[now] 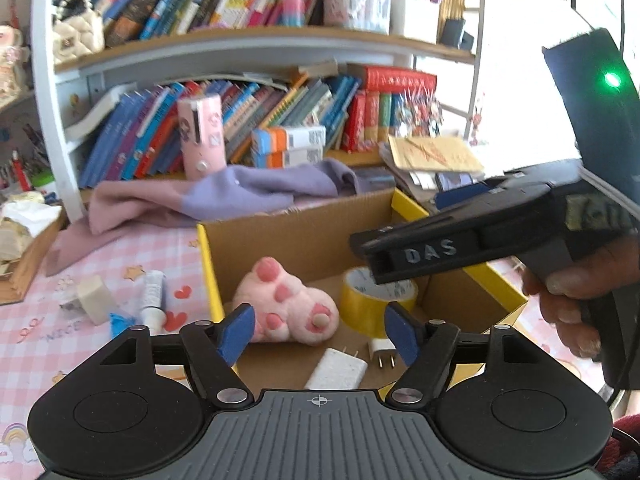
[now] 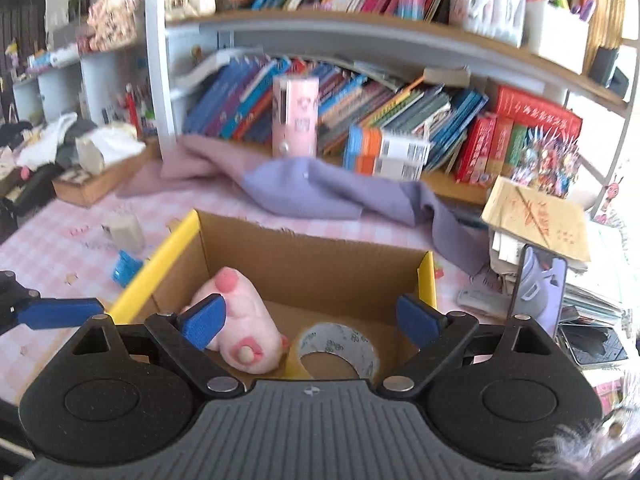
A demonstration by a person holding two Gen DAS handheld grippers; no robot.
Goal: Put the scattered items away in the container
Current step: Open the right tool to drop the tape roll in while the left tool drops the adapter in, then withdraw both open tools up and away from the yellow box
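An open cardboard box with yellow rims (image 1: 296,236) (image 2: 320,268) stands on the pink checked table. Inside lie a pink plush paw (image 1: 286,304) (image 2: 240,328), a roll of yellow tape (image 1: 374,300) (image 2: 340,350), a white charger block (image 1: 338,370) and a small white plug (image 1: 382,350). My left gripper (image 1: 320,334) is open and empty above the box's near side. My right gripper (image 2: 314,322) is open and empty over the box; its body shows in the left wrist view (image 1: 480,236). Left of the box lie a white block (image 1: 94,298) (image 2: 126,230), a white tube (image 1: 154,296) and a blue item (image 1: 120,322) (image 2: 126,266).
A purple and pink cloth (image 1: 240,194) (image 2: 320,192) lies behind the box. A bookshelf full of books (image 1: 260,120) stands at the back with a pink case (image 2: 296,120). A phone (image 2: 540,292) and stacked papers (image 2: 536,220) are to the right. A cluttered cardboard tray (image 2: 96,176) sits far left.
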